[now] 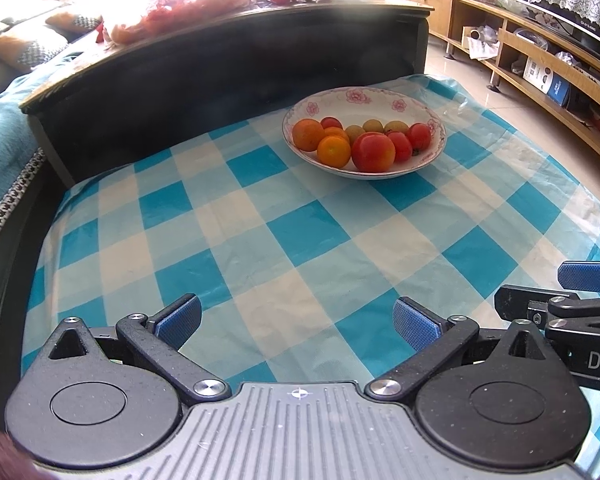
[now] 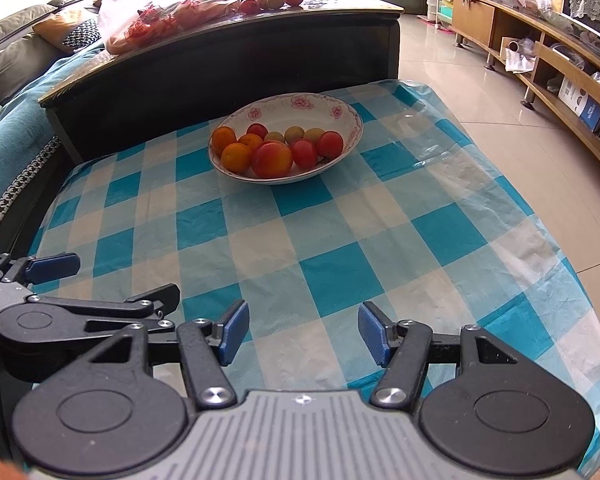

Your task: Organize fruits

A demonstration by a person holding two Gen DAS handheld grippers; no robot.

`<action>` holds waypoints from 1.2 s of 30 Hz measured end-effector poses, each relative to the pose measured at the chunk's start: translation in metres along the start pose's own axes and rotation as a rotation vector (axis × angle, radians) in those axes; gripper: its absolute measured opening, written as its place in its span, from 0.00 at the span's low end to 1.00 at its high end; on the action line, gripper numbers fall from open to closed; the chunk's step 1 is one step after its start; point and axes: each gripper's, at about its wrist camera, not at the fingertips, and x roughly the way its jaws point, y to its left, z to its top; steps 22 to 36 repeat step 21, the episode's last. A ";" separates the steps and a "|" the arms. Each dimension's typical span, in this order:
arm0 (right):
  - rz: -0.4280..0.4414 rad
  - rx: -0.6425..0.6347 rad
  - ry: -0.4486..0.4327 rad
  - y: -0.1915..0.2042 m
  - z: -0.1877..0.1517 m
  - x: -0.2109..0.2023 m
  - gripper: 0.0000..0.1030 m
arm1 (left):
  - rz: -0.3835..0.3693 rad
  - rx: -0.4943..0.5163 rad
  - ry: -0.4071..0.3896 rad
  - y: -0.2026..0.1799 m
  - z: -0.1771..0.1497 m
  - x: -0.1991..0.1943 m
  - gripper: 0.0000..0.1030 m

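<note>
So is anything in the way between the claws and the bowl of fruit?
Nothing visible. Both the left claw and the right claw are open and empty, and only bare checkered tablecloth lies between them and the bowl holding the fruit.

A home living room: cushioned sofa (image 2: 16, 52), long wooden TV cabinet (image 2: 540, 60), tiled floor (image 2: 440, 60), checked tablecloth (image 2: 340, 240).

**Surfaces in front of you**

Your tablecloth (image 1: 260, 216) is thin, glossy checked plastic, lightly creased. The bowl (image 1: 380, 98) looks like glazed ceramic with a printed floral rim. Your left gripper (image 1: 296, 322) has matt, grainy black plastic arms, dimpled blue pads (image 1: 414, 324) and shiny metal rivets. The floor tiles (image 2: 452, 64) gleam; the cabinet (image 2: 472, 20) looks like wood.
</note>
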 end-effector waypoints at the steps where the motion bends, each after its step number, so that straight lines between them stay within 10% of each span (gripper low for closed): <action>1: 0.000 0.002 0.000 0.000 0.000 0.000 0.61 | -0.002 0.000 0.001 0.000 0.000 0.000 1.00; 36: -0.003 0.006 0.002 -0.001 0.000 -0.001 0.61 | 0.011 0.007 -0.011 -0.002 -0.001 -0.002 1.00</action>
